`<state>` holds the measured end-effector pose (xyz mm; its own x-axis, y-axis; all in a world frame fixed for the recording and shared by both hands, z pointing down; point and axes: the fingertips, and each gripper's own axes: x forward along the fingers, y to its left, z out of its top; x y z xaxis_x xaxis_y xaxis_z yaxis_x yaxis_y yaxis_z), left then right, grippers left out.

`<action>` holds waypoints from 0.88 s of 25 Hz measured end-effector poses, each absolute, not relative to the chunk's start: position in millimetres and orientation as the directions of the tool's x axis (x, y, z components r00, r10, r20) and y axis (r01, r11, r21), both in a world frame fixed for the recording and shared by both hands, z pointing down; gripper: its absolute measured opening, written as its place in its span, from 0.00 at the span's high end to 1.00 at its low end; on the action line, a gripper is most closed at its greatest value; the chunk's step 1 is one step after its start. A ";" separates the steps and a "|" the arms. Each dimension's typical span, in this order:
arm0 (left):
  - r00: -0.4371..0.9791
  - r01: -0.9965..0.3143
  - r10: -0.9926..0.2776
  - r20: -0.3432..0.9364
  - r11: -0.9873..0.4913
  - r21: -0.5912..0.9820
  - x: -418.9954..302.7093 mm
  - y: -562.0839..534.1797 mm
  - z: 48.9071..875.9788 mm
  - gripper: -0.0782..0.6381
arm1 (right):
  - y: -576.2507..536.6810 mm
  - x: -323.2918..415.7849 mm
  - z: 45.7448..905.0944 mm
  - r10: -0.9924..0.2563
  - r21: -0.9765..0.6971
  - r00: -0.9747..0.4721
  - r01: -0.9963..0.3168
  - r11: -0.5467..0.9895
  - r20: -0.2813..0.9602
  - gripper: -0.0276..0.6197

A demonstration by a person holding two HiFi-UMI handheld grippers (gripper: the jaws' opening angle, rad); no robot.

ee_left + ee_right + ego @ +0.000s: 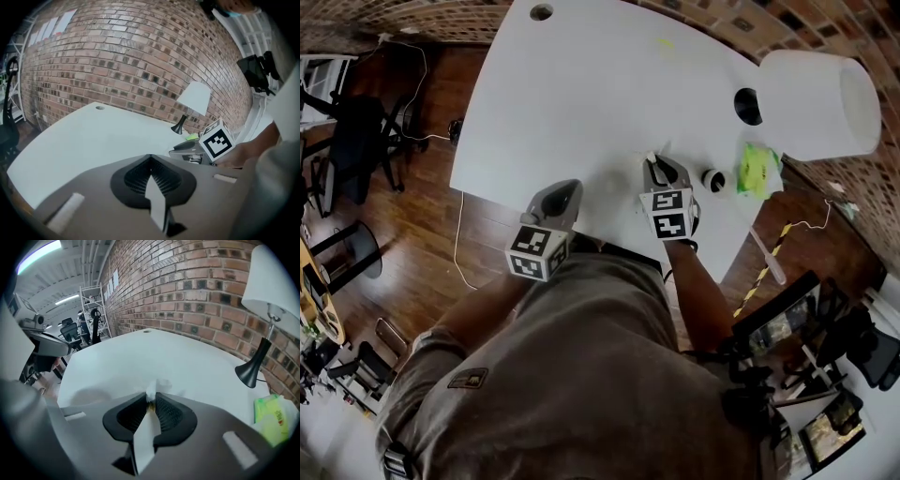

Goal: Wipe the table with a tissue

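White tissue (157, 386) is sitting clamped in your right gripper (151, 403) near the table (581, 84) edge, its open top lying ahead; your left gripper (150, 158) is hovering closed.

Closed, empty left tool (150, 157), white table (84, 140) beyond, lamp (193, 104) by brick wall (117, 61)
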<state>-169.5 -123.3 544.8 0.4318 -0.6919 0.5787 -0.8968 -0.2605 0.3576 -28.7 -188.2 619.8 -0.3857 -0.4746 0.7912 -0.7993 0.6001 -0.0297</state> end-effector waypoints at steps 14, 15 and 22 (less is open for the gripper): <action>0.358 -0.924 -0.714 0.602 -0.178 0.338 -210.5 -114.7 548.8 0.89 | -189.1 -98.1 631.5 -0.410 -0.030 -0.459 -0.694 0.720 0.789 0.85; 0.357 -0.924 -0.716 0.600 -0.177 0.338 -211.0 -113.5 547.6 0.89 | -187.5 -102.4 630.8 -0.406 -0.029 -0.463 -0.687 0.727 0.788 0.85; 0.373 -0.922 -0.704 0.605 -0.212 0.323 -201.0 -113.5 544.8 0.89 | -195.0 -76.0 629.0 -0.446 0.000 -0.420 -0.728 0.686 0.791 0.85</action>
